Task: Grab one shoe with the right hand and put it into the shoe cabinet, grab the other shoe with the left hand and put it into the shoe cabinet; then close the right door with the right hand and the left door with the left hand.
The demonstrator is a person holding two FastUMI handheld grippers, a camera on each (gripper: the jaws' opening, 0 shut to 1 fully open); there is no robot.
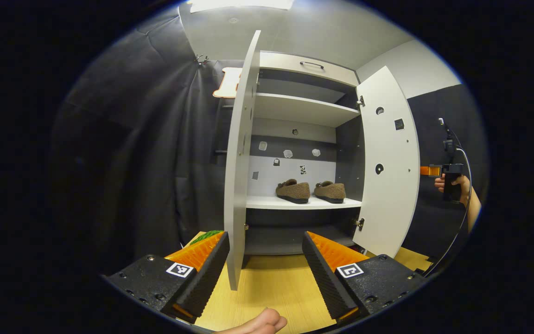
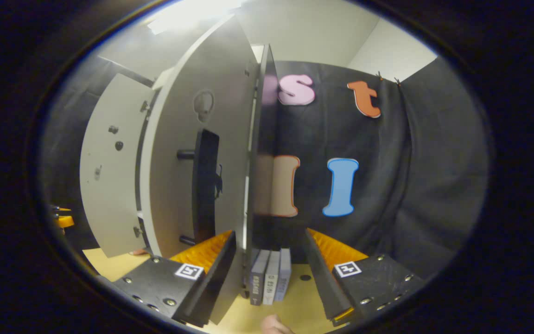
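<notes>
**Both shoes shelved, both cabinet doors standing open**

In the left gripper view, the left gripper (image 1: 265, 264) is released, its fingers spread to either side of the left door's (image 1: 239, 171) leading edge without pressing on it. That door stands edge-on, left of the shoe cabinet's (image 1: 301, 109) interior. Inside the cabinet, the left shoe (image 1: 293, 190) and the right shoe (image 1: 330, 191) sit side by side on the lower white shelf (image 1: 304, 203), just apart from each other. The right door (image 1: 387, 162) is swung wide on the cabinet's right side. Beyond it a hand (image 1: 453, 184) holds the other gripper by its grip.

In the right gripper view, the right gripper (image 2: 269, 264) is also unclenched, its fingers straddling the right door's outer edge, near the dark bar handle (image 2: 204, 185). Three upright books (image 2: 270, 276) stand just right of that door on the wooden floor (image 2: 295, 301); their spine lettering is too small to read.
</notes>
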